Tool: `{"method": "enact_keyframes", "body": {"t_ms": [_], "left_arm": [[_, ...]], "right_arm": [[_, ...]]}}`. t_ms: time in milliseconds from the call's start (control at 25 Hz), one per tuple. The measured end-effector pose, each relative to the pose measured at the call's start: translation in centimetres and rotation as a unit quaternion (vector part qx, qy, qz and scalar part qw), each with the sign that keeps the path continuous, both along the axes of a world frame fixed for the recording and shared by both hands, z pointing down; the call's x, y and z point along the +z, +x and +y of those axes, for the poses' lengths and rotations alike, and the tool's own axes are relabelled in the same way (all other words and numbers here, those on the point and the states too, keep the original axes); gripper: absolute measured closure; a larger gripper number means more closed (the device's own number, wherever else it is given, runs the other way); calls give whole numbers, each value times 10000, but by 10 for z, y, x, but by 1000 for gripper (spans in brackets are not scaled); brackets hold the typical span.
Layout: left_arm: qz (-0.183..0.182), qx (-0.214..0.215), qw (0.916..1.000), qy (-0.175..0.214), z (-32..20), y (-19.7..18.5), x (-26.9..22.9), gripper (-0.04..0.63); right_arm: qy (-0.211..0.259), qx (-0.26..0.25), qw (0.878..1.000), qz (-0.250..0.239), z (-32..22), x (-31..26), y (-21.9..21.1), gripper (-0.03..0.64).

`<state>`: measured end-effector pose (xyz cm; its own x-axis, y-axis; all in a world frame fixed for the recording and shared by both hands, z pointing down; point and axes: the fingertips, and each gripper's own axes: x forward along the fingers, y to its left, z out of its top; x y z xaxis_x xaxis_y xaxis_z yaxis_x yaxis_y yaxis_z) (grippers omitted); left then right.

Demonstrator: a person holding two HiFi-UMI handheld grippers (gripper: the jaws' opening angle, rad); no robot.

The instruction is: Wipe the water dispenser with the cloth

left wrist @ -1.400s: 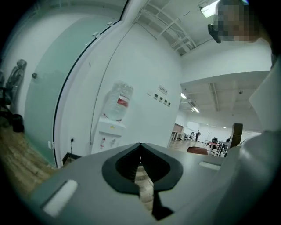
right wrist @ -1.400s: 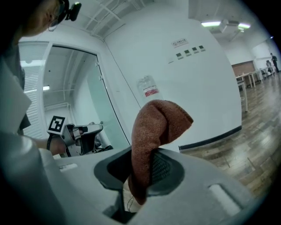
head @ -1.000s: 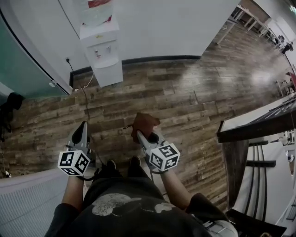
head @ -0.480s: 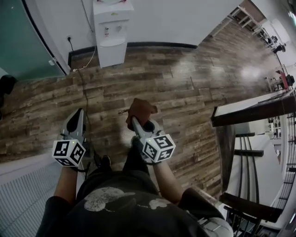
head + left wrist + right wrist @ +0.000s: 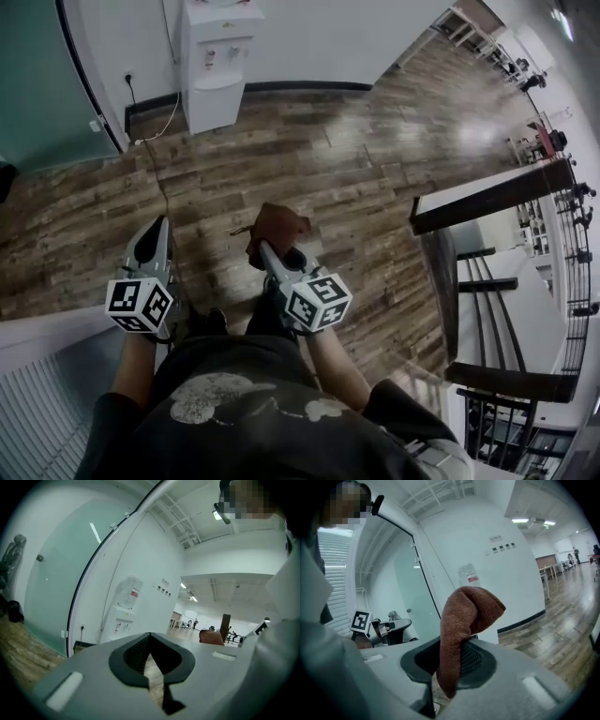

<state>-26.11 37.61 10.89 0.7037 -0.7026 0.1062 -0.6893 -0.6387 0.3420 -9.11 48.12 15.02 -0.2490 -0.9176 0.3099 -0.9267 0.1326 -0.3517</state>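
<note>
The brown terry cloth (image 5: pixel 465 620) is clamped in the right tool (image 5: pixel 450 667). The jaws are closed on its lower part, and the rest stands above them as a folded lump that droops to one side. It should handle as a light, soft, limp item. It is not fragile, and its pile is unlikely to slip against the ribbed jaw pads. The free part has no stiffness of its own and will probably fold back under contact, so wiping pressure is best applied close to the jaws. The present hold on the bunched lower edge looks adequate and leaves a broad free pad for wiping. The cloth is well apart from the water dispenser (image 5: pixel 217 61), which stands against the white wall (image 5: pixel 309 37) on the far side of the wooden floor (image 5: pixel 328 159). The dispenser is a tall white cabinet with an inverted bottle on top. Its panels look smooth and hard, and moderate pressure is advisable because the unit is probably top-heavy. A cable (image 5: pixel 165 114) runs from the dispenser toward a wall socket (image 5: pixel 129 75) just to its left, and a glass partition (image 5: pixel 51 583) lies further left. The left tool (image 5: pixel 151 665) is equally far from the dispenser. Its jaws are closed together with nothing between them.
</note>
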Motion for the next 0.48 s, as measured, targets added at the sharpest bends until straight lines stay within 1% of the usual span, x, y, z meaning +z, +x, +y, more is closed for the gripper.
{"method": "enact_keyframes", "body": {"t_ms": [160,480], "left_arm": [[153,9,9999,2,4,-7,-4,577],[177,-109,9998,19,16,-21,-8,577]], "right_arm": [[-129,77,9999,-37,5,2,-10,555],[-108,-131,9999,23,6,-4,-27,557]]}}
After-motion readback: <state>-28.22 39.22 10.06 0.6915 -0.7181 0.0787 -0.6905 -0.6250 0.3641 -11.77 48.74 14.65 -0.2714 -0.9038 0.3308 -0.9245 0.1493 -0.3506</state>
